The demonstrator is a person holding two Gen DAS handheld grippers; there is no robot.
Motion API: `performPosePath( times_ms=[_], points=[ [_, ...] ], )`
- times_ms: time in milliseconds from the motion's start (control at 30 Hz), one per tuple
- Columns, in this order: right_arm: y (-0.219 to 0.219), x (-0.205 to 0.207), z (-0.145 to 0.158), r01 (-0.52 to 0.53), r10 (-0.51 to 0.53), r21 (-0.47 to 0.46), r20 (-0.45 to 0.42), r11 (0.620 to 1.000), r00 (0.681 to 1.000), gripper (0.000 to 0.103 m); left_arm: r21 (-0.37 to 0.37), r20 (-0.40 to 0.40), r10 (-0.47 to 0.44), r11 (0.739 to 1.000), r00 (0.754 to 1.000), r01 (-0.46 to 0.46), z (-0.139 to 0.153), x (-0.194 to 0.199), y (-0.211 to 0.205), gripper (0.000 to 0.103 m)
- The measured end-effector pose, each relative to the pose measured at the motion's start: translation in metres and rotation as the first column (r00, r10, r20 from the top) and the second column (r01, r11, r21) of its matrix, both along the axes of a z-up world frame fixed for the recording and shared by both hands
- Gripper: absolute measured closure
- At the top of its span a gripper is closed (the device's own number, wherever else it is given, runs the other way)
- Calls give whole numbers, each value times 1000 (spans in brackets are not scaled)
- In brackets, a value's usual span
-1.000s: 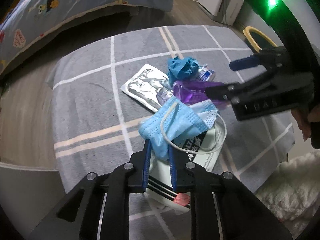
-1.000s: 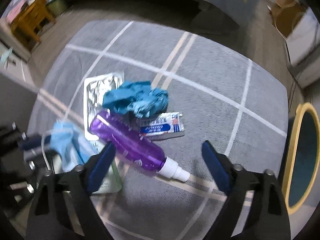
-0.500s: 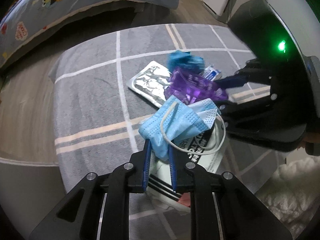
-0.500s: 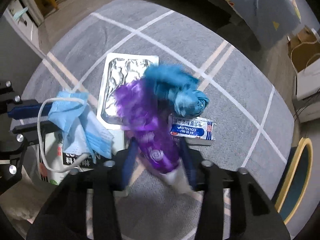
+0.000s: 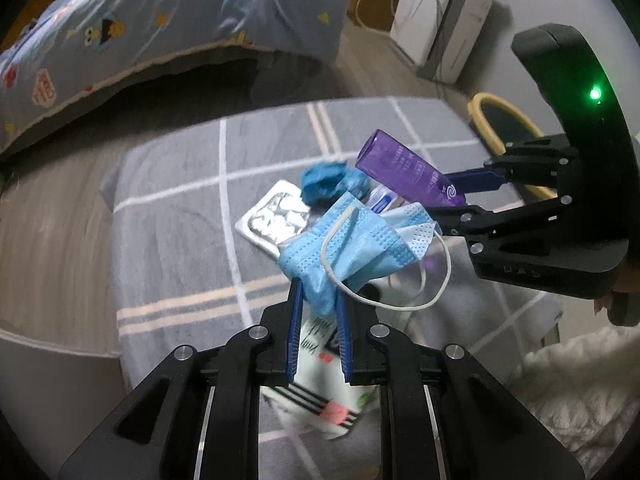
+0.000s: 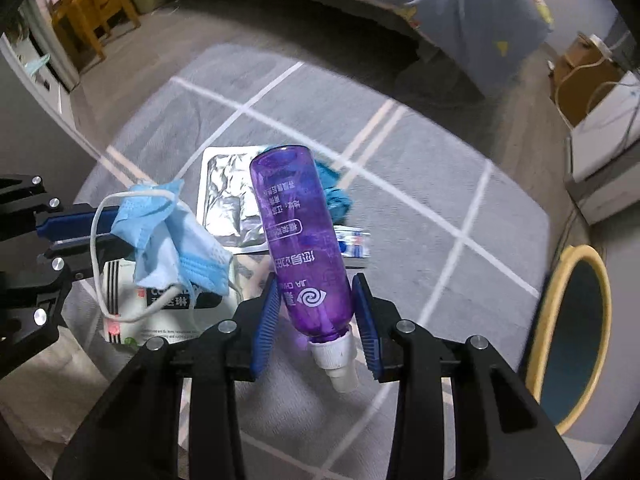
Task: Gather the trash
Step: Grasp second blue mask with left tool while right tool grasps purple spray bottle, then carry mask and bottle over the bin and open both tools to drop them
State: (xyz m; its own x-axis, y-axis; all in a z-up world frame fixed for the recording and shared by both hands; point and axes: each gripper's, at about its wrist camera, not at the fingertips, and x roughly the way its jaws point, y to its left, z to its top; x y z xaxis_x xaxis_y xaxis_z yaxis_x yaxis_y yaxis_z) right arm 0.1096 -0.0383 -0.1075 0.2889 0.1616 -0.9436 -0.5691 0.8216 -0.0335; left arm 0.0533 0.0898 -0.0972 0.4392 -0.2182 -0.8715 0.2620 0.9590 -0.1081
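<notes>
A: Entry, biggest item first. Grey checked rug fills the centre of both views. On it, remaining litter: foil pouch at centre, crumpled teal glove just right of the pouch, a small blue-and-white sachet below the glove, and a white printed packet at lower left.

B: Bin?

A: Yellow-rimmed bin at the right edge of the right wrist view, well apart from the pile.

B: Grippers?

A: Right gripper is clamped on the purple spray bottle, pads on its lower body, white nozzle pointing toward the camera. Long axis runs up the frame, tilted slightly left. Bottle looks clear of the rug. Left gripper is pinched together on a light blue face mask, ear loop dangling at lower right.

B: Which goes first?

A: Judgement only: the bin lies to the right of the bottle, on the right hand's side, so that hand seems nearer. The mask would have to cross over the pile.
</notes>
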Motion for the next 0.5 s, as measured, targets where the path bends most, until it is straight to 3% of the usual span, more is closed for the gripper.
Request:
performPosePath(
  times_ms=[267, 500],
  points=[
    [-53, 12, 54, 144, -151, 116, 59, 983, 987, 67, -23, 116, -16, 1000, 993, 19, 41, 2, -19, 86],
    [-117, 23, 76, 275, -290, 174, 70, 946, 954, 67, -64, 167, 44, 997, 985, -34, 65, 11, -24, 86]
  ],
)
